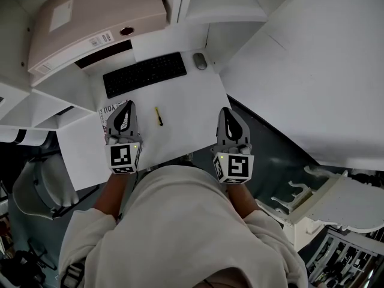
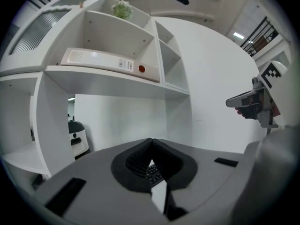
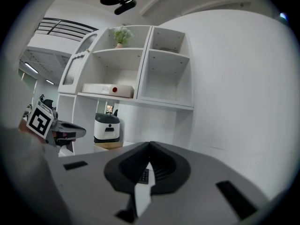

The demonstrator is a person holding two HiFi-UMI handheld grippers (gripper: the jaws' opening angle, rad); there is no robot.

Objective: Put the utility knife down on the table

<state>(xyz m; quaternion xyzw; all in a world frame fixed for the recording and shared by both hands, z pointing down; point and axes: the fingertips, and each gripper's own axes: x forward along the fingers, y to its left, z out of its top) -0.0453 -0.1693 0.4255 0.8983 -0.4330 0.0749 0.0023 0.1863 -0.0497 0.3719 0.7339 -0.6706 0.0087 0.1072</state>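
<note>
Jaws of the left gripper (image 1: 126,105) and right gripper (image 1: 225,110) are pressed together, empty. The utility knife (image 1: 158,116) lies on the tabletop (image 1: 192,101) between them, nearer the left; a careless sweep could nudge it toward the keyboard (image 1: 145,74).

The worktop (image 1: 186,119) is white and the keyboard (image 1: 144,74) black. The utility knife (image 1: 158,116) is yellow with a dark end, and the mouse (image 1: 200,60) grey. The left tongs (image 1: 128,105) and right tongs (image 1: 226,111) are grey with black ribbed pads, each bearing a cube of black-and-white square markers. The binder (image 1: 90,23) is pale beige with white labels and a reddish spot on its spine. The shelf (image 2: 112,78) is white, the plant (image 2: 123,7) green, the person's sleeve (image 1: 84,233) cream
</note>
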